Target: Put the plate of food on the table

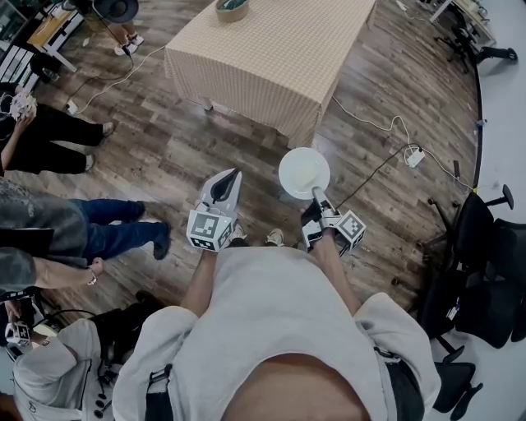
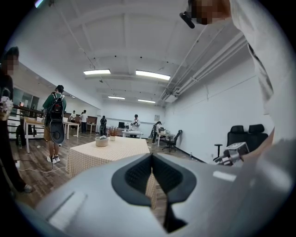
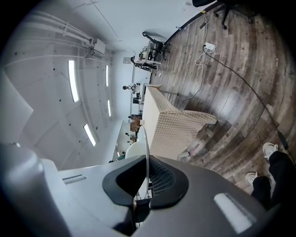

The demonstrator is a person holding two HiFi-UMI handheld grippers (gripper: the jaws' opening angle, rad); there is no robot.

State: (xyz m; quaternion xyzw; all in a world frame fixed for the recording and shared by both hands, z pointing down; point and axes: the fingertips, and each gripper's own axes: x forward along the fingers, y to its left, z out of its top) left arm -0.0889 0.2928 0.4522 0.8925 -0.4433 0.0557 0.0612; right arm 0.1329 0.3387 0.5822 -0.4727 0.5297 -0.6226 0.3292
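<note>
My right gripper [image 1: 315,194] is shut on the near rim of a round white plate [image 1: 303,171], held out over the wooden floor. What lies on the plate is too pale to tell. In the right gripper view the plate [image 3: 137,149] shows edge-on, with the right gripper [image 3: 148,159] clamped on its rim. The table [image 1: 271,62], under a checked cloth, stands ahead with a small basket [image 1: 233,8] at its far end. My left gripper [image 1: 232,175] hangs beside the plate, shut and holding nothing. In its own view the left gripper [image 2: 151,155] points at the table [image 2: 108,152].
Seated and standing people [image 1: 49,136] fill the left side. A white cable and power strip [image 1: 415,156] lie on the floor at the right, beside black office chairs [image 1: 485,263]. Further desks and people [image 2: 134,122] are behind the table.
</note>
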